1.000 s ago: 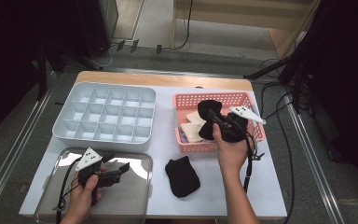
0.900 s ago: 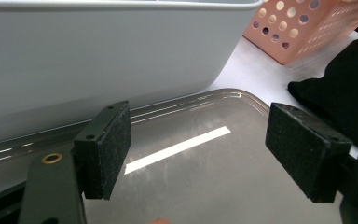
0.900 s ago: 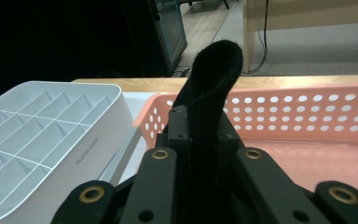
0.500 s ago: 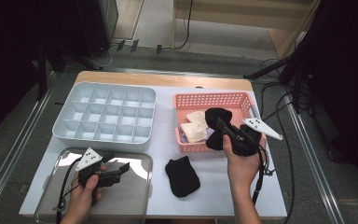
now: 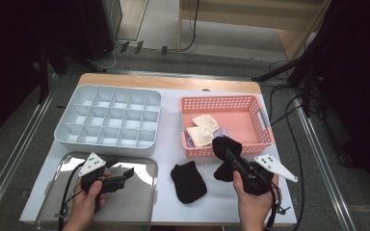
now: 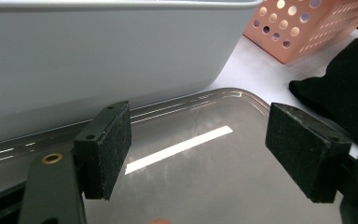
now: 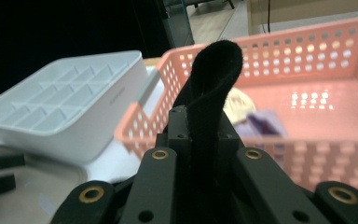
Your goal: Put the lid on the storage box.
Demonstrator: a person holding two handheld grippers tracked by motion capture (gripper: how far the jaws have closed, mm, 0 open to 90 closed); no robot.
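Observation:
My right gripper (image 5: 230, 157) is shut on a black sock (image 5: 223, 146) and holds it just in front of the pink basket (image 5: 265, 126), above the table. In the right gripper view the black sock (image 7: 210, 70) stands up from between the closed jaws of the gripper (image 7: 204, 127). A second black sock (image 5: 188, 181) lies flat on the white table to the left of it. My left gripper (image 5: 126, 174) rests open over the metal tray (image 5: 139, 197); in its own view the gripper (image 6: 200, 154) has nothing between its pads.
Two cream socks (image 5: 201, 130) and a purple item (image 5: 223, 132) lie in the basket. A grey divided organiser (image 5: 108, 120) stands at the back left, right behind the metal tray (image 6: 191, 186). Cables trail off the table's right side.
My right gripper has drawn the black sock out of the basket and towards the near edge of the table. The left gripper has stayed still.

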